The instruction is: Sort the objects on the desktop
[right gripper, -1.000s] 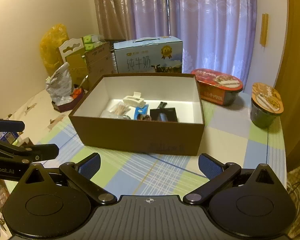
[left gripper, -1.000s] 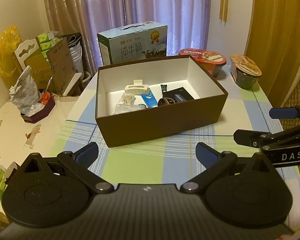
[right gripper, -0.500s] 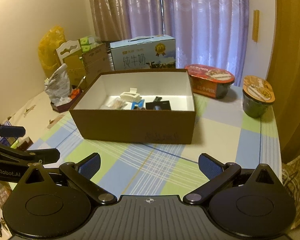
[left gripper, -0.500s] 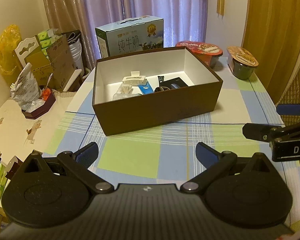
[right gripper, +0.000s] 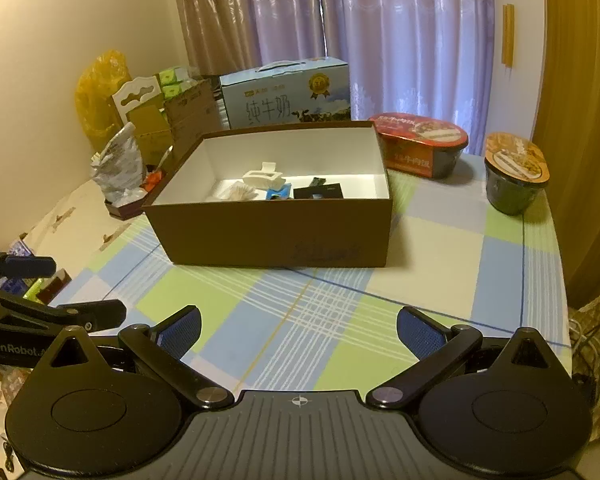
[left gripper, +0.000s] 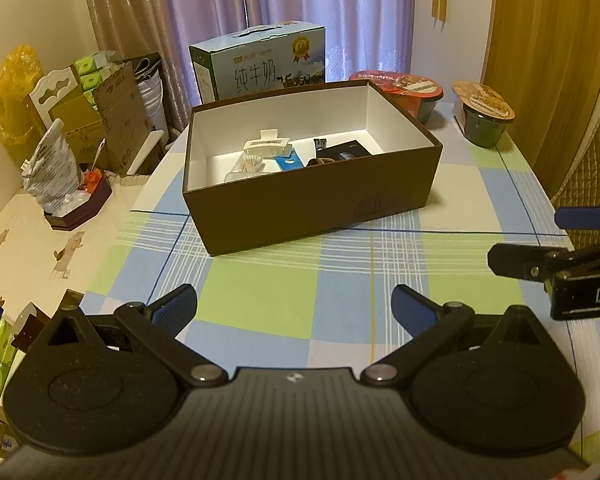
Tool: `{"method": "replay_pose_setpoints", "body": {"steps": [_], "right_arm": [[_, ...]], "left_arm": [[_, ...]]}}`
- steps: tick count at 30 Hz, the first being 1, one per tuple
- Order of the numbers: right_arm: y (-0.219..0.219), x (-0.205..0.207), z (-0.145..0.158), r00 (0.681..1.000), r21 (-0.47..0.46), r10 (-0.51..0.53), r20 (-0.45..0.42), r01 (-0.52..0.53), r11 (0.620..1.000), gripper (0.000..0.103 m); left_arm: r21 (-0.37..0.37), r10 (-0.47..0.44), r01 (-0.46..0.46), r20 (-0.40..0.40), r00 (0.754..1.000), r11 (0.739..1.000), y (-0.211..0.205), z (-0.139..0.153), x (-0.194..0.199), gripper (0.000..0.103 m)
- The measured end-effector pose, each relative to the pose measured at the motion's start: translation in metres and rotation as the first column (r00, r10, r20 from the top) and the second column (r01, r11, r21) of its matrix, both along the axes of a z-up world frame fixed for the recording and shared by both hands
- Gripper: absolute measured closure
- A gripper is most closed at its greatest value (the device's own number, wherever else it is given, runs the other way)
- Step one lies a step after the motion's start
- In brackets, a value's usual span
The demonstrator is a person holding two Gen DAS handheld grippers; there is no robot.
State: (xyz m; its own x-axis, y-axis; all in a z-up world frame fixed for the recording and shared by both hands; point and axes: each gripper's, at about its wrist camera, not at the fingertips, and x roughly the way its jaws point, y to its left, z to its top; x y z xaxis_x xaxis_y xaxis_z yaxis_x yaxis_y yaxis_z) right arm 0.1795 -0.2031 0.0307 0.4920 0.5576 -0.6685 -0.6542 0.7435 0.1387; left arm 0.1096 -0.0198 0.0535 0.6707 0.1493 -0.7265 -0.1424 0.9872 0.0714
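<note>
Where box (left gripper: pixel 312 200) wall hides contents, dark items indistinct

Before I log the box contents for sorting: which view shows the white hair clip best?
The left wrist view: the white hair clip sits nearer and less cut off by the brown box wall. The right wrist view shows the clip smaller and flatter.

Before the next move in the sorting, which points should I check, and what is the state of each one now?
1. Left gripper open and holding nothing: ok.
2. Right gripper open and holding nothing: ok.
3. Brown box open on top, upright on the tablecloth: ok.
4. White hair clip and other small items inside the box: ok.
5. No loose small item on the cloth before the box: ok.
6. Two noodle bowls to be sorted or not: cannot tell.
</note>
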Motion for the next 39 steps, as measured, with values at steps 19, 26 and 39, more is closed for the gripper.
{"method": "replay_pose_setpoints", "body": {"steps": [19, 26, 39], "right_arm": [[0.012, -0.011, -0.002, 1.000, -0.004, 0.019, -0.001, -0.019, 1.000, 0.002], [0.018, -0.012, -0.005, 1.000, -0.007, 0.024, -0.009, -0.024, 1.000, 0.002], [0.019, -0.006, -0.007, 1.000, -0.014, 0.012, -0.020, -0.012, 1.000, 0.002]], "left_arm": [[0.002, 0.026, -0.026, -0.014, 1.000, 1.000, 0.011, -0.005, -0.010, 0.001], [0.002, 0.033, -0.033, -0.022, 0.999, 0.999, 0.015, -0.007, -0.008, 0.001], [0.000, 0.026, -0.026, -0.011, 1.000, 1.000, 0.016, -0.007, 0.001, 0.001]]}}
